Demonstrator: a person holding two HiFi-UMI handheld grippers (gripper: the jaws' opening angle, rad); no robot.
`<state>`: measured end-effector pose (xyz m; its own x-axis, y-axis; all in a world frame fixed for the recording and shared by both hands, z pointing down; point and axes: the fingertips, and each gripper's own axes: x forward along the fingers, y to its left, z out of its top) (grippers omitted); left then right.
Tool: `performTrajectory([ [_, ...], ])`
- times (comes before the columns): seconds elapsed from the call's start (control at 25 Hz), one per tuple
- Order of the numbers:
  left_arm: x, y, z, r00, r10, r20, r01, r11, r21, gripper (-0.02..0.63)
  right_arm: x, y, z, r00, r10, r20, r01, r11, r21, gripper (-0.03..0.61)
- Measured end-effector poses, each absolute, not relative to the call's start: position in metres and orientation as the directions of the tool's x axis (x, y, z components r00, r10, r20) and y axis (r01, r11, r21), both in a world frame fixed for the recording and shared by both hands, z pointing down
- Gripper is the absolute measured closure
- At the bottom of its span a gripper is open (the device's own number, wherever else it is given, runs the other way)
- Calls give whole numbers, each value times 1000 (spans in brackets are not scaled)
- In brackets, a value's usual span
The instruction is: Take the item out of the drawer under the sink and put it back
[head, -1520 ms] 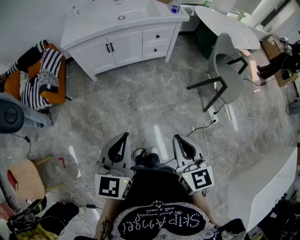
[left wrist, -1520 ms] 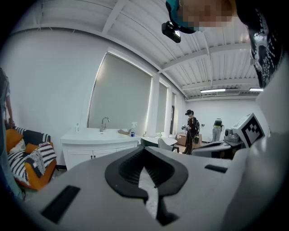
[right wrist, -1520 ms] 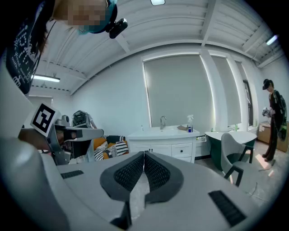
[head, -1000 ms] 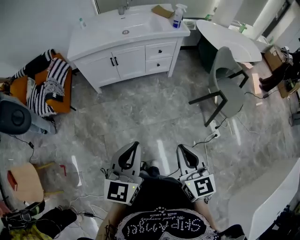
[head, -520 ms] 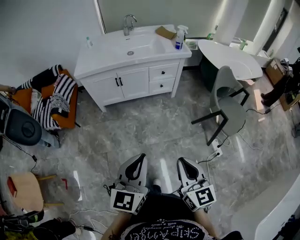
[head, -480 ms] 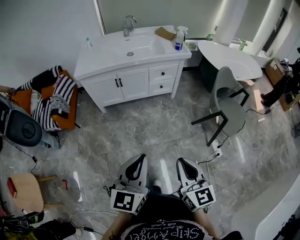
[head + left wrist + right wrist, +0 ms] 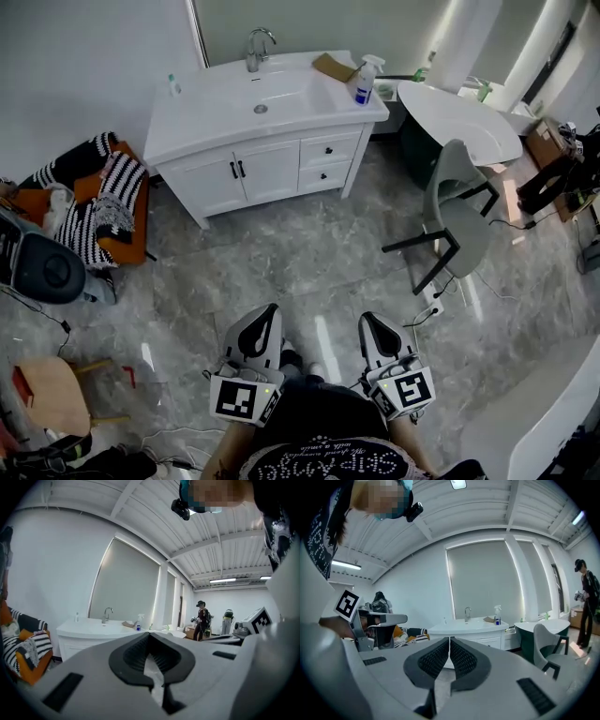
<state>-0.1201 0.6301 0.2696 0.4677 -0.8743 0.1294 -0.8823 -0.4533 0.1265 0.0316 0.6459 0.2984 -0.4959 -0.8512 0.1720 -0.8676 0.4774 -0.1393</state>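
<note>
The white sink cabinet [image 7: 253, 155] stands at the far wall, its two small drawers [image 7: 328, 161] with black knobs closed at its right side. It also shows far ahead as the sink cabinet [image 7: 91, 632] in the left gripper view and the sink cabinet [image 7: 471, 631] in the right gripper view. My left gripper [image 7: 270, 309] and right gripper [image 7: 367, 319] are held side by side low over the floor, well short of the cabinet. Both point towards it. The left gripper [image 7: 150, 633] is shut and empty, and so is the right gripper [image 7: 450, 639]. The item in the drawer is hidden.
A spray bottle [image 7: 364, 82], a brown pad [image 7: 333, 66] and a faucet [image 7: 258, 42] are on the counter. A grey chair [image 7: 455, 211] and white table [image 7: 459, 108] stand to the right, an orange seat with striped cloth [image 7: 94, 197] to the left. Cables [image 7: 427, 300] cross the floor.
The head view has tilted up, so the whole sink cabinet and wall now show. Both grippers, still shut and side by side, have been carried forward over the floor.
</note>
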Motion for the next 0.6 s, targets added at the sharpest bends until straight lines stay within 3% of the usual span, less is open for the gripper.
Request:
performTrajectory([
  [0.6, -127, 570, 294, 546, -817, 184, -837, -523, 160, 611, -1, 598, 313, -485, -849, 208, -874, 468, -128, 558],
])
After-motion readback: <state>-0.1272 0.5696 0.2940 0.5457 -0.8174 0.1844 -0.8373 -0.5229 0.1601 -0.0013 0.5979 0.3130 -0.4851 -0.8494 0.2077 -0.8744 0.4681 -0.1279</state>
